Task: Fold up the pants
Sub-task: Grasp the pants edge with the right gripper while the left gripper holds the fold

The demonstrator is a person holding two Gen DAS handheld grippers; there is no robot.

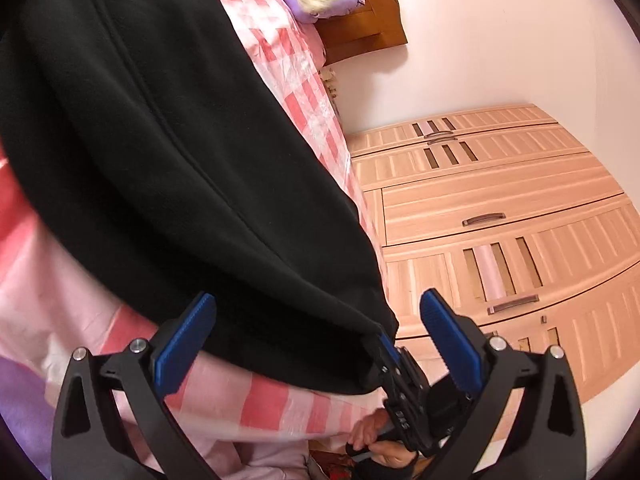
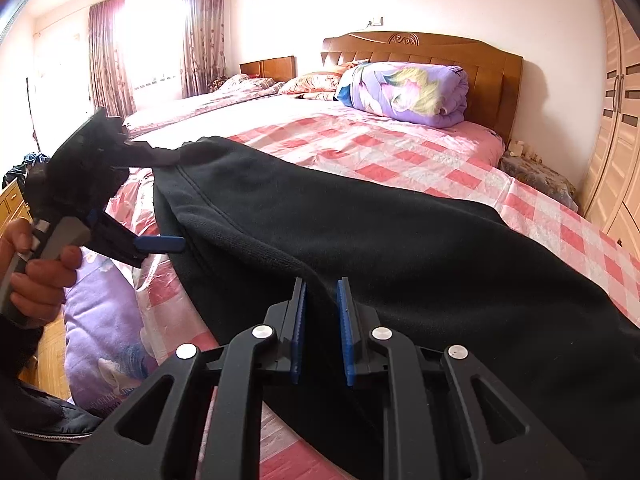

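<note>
The black pants [image 2: 400, 232] sprawl across the frame's middle on the checked bed [image 2: 400, 148], looking barely folded. The right gripper [image 2: 322, 320] pinches their near edge, nearly closed; the left gripper [image 1: 316, 344] gapes wide, holding nothing.

Ahead of my right claw stretches a bed in a pink checked sheet [image 2: 400, 152] up to a carved wooden headboard [image 2: 420, 46], sunlit purple curtains [image 2: 200, 36] far to its left, a pale slatted wardrobe [image 2: 616, 128] on its right.

The left gripper [image 1: 316, 340] gapes wide over black pants [image 1: 180, 140] — the right gripper [image 1: 390, 354] pinches their edge.
</note>
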